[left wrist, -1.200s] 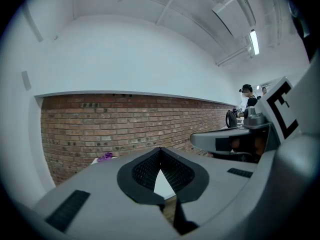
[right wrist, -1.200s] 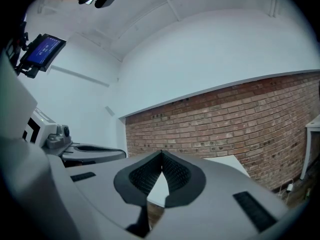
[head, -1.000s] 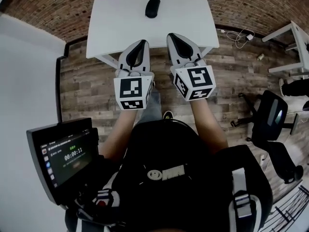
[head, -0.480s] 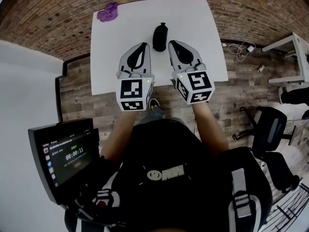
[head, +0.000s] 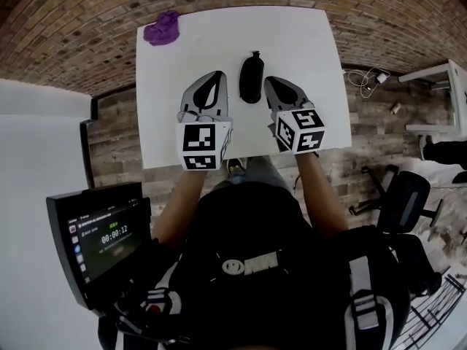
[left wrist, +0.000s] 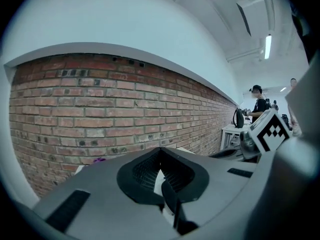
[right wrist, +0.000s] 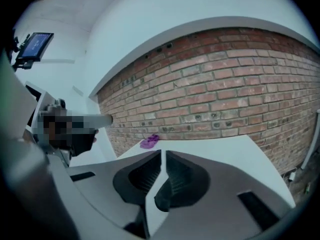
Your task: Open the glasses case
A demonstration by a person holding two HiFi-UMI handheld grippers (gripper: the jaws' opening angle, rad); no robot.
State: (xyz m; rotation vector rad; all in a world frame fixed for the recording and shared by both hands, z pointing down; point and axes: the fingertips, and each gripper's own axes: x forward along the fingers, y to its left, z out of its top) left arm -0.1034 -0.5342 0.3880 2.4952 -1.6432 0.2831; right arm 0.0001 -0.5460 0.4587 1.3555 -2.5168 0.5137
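Observation:
A black glasses case (head: 251,78) lies closed on the white table (head: 168,86), lengthwise away from me, in the head view. My left gripper (head: 209,79) hovers just left of it, jaws shut and empty. My right gripper (head: 280,86) hovers just right of the case, also shut with nothing in it. Neither touches the case. In the left gripper view my left gripper (left wrist: 160,151) points at the brick wall; in the right gripper view my right gripper (right wrist: 163,156) points over the table. The case shows in neither gripper view.
A purple cloth (head: 162,29) lies at the table's far left corner, also seen as the purple cloth (right wrist: 149,142). A brick wall (head: 66,20) runs behind the table. An office chair (head: 405,199) and another white table (head: 438,86) stand to the right. A screen (head: 102,235) hangs at my left.
Both grippers have moved forward from the table's near edge over the tabletop and now flank the glasses case. Their jaws stayed shut.

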